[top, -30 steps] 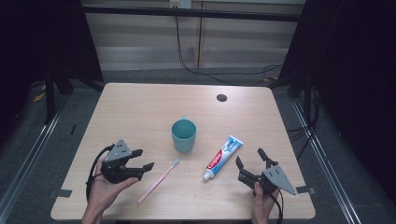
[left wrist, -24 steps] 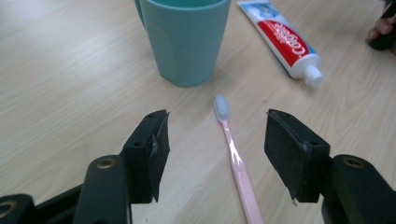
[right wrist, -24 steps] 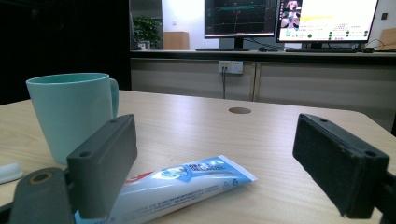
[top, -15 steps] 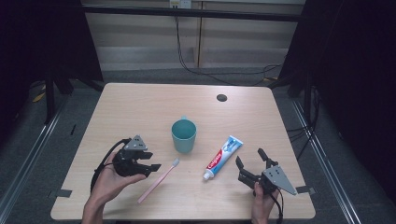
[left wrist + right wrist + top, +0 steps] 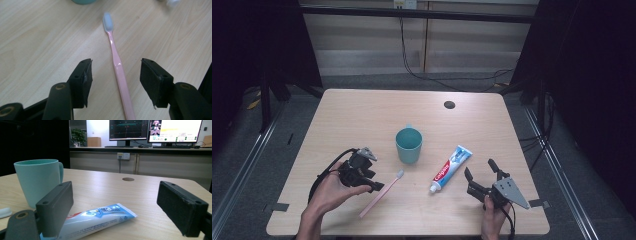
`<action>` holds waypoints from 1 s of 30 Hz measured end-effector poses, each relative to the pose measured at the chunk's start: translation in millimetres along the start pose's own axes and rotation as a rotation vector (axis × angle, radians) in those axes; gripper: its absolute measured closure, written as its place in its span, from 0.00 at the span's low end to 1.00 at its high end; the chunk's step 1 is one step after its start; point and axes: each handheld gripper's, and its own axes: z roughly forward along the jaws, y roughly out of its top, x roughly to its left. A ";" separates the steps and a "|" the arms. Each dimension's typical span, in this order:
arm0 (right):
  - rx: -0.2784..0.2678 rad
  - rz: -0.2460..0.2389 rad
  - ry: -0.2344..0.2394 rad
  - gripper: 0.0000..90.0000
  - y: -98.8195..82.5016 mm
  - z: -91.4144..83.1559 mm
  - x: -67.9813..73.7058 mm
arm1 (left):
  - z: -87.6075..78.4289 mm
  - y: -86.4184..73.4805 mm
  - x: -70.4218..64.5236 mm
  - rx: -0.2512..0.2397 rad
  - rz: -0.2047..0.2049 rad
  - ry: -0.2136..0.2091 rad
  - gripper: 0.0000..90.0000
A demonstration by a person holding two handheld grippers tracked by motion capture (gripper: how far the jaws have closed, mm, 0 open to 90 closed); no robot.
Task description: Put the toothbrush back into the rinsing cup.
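Note:
A pink toothbrush [image 5: 384, 190] lies on the wooden table [image 5: 362, 115], with its bristles toward a teal cup [image 5: 408, 144]. My left gripper [image 5: 373, 185] is down over the brush's handle. In the left gripper view the handle [image 5: 117, 65] runs between the two pads, which stand clear of it on both sides. Its jaws have just been closing in, then eased slightly wider. A blue and white toothpaste tube [image 5: 451, 169] lies to the right of the cup. My right gripper [image 5: 479, 169] rests open just right of the tube [image 5: 100, 216], with the cup [image 5: 37, 180] beyond its left jaw.
A round cable hole [image 5: 449, 104] sits in the table's far right part. Dark curtains and metal frame legs flank the table. Beyond the far edge runs a wall with cables, and monitors [image 5: 155, 130] glow in the right gripper view.
The left hand has carried its gripper to the right, from beside the toothbrush to over its handle, and the jaws have narrowed. The right gripper has not moved.

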 end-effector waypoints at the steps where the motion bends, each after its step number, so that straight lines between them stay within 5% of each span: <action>1: 0.000 0.000 0.000 0.15 0.0 0.0 0.0 | 1.0 0.4 -0.5 0.021 -0.003 -0.004 0.49; 4: 0.000 0.000 0.000 0.15 0.0 0.0 0.0 | 3.8 0.6 -0.9 0.023 0.006 -0.013 0.53; 8: 0.000 0.001 0.000 0.15 0.0 -0.1 0.1 | 11.7 0.6 -1.4 0.088 0.005 0.005 0.54; 13: 0.000 0.001 -0.001 0.14 0.0 -0.1 0.1 | 19.1 3.0 -1.9 0.132 -0.020 -0.038 0.55; 21: 0.000 0.001 -0.001 0.14 0.0 -0.2 0.1 | 26.0 3.9 -11.3 0.198 0.013 -0.085 0.64; 30: -0.001 0.001 -0.002 0.15 -0.1 -0.2 0.2 | 30.6 5.9 -13.4 0.233 0.003 -0.035 0.70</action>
